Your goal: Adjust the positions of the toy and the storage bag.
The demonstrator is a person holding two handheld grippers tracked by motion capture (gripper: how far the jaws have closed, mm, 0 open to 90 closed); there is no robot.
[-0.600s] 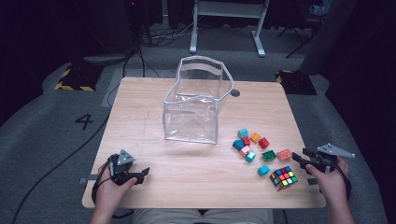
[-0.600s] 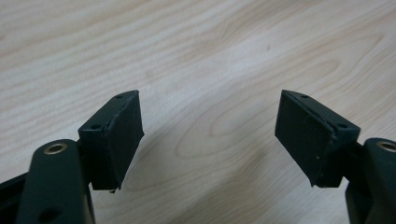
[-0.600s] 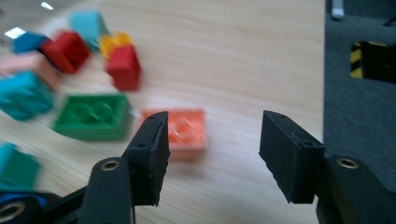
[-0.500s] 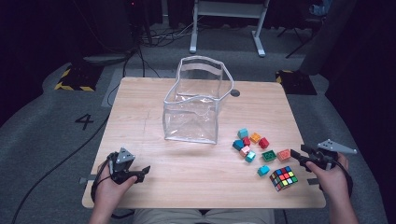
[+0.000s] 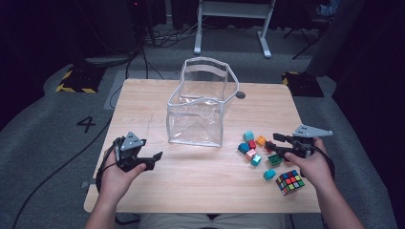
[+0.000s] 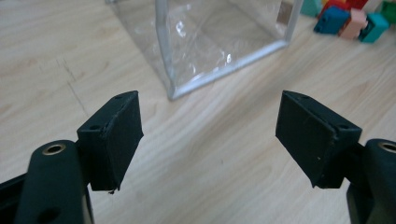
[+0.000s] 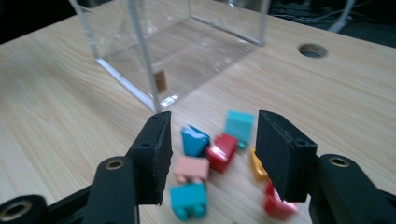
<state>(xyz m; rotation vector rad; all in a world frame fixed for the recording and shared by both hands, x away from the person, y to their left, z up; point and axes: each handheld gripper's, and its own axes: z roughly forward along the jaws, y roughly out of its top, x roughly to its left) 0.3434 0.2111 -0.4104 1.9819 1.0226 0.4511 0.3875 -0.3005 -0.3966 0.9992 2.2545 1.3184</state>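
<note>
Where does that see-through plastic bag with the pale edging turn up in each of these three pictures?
High view: the clear plastic bag with pale trim stands open at the table's middle, left of the small coloured blocks.
Left gripper view: its lower corner sits at top centre, beyond the open jaws.
Right gripper view: it is at the upper left, behind the blocks.
Shared landmark: the coloured blocks, at the top right in the left gripper view.

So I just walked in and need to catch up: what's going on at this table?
A person holds a gripper in each hand. The right gripper, jaws open, reaches over a cluster of small coloured blocks beside a clear plastic bag. The left gripper hovers open over bare table, holding nothing. A puzzle cube lies near the right hand.
</note>
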